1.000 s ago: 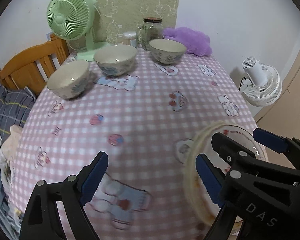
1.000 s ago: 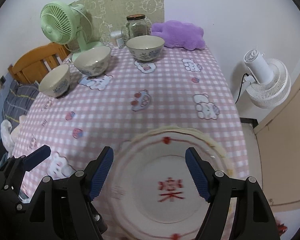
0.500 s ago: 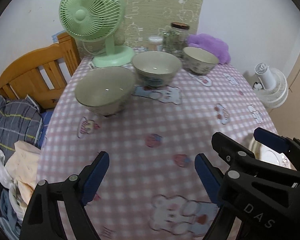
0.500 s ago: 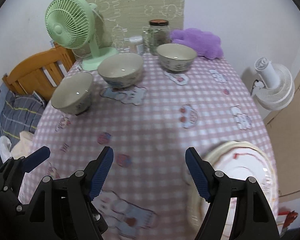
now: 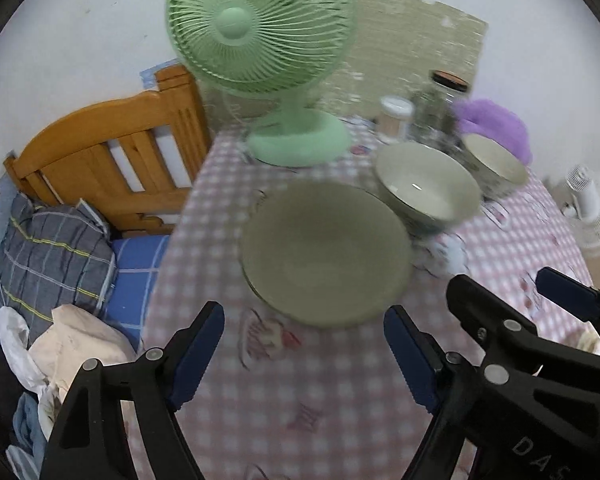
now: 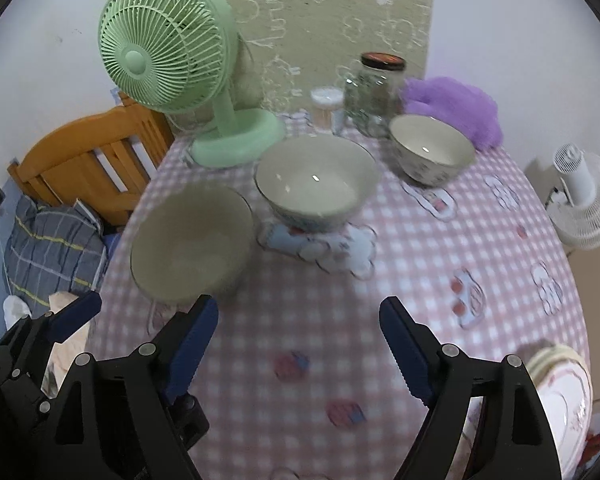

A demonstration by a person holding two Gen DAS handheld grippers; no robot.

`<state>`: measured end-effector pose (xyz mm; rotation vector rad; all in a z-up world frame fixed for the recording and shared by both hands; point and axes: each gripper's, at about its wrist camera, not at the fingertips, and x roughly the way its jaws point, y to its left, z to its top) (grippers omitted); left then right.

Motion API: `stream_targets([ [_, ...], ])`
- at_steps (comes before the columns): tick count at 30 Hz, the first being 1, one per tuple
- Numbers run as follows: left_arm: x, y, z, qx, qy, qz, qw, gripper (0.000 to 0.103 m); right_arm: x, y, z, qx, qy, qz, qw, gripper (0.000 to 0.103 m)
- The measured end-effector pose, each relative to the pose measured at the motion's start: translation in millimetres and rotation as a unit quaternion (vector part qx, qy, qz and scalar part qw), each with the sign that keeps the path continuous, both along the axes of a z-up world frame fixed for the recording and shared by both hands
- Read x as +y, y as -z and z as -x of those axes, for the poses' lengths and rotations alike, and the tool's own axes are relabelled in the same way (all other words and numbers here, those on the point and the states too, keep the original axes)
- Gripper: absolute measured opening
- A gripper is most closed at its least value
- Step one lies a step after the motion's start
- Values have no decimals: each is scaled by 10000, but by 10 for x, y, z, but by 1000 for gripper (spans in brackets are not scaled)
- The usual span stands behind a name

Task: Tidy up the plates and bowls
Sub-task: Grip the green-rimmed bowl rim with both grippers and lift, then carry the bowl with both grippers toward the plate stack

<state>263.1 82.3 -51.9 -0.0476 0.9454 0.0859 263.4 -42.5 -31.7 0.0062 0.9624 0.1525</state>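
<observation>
Your left gripper (image 5: pixel 304 356) has its jaws apart with nothing between them; they have just been closing a little. Just past its tips sits the nearest bowl (image 5: pixel 326 254), blurred, on the pink checked tablecloth (image 5: pixel 300 420). Your right gripper (image 6: pixel 298 346) is also apart and empty, its jaws having just widened.

Only your right view shows the stack of plates (image 6: pixel 560 404), at the table's near right edge beside the right finger. It also shows all three bowls clearly in a row running back and rightward: the near one (image 6: pixel 192 246), the middle one (image 6: pixel 316 182) and the far one (image 6: pixel 432 152). Only your left view shows much of the bedding (image 5: pixel 54 248) off the table's left side.

Behind the bowls stand a green fan (image 6: pixel 168 60), a glass jar (image 6: pixel 376 92), a small container (image 6: pixel 327 108) and a purple plush (image 6: pixel 456 108). A white fan (image 6: pixel 584 196) stands off to the right.
</observation>
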Motion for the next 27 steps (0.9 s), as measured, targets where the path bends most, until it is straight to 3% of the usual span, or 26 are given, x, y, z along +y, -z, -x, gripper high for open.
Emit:
stream_targets([
  [7,226,148,-397,-19,-110,51,9999,70,265,102,-440,-96,49,94,9999,84],
  [12,289,331,-582,173,-191,-19,9997,64,405,285,-639,62,39,43,10000,75],
  [15,317,447,-670,331,-194,-1,9993,52,467,399,-723,197,46,56,9998,56],
  [17,336,512,-711,424,-176,7,9989,38,479,483,-781,334,106,95,9993,42],
  [21,361,567,-761,479,-65,145,9987,38,461,579,-846,464,178,25,9988,29],
  [24,357,571,-784,438,12,119,9990,31,471,591,-871,450,91,-18,9989,24],
  [25,354,569,-789,421,13,83,9991,31,492,596,-880,457,40,-31,9989,18],
  [27,361,572,-797,439,-16,91,9990,30,516,592,-882,444,23,35,9990,18],
])
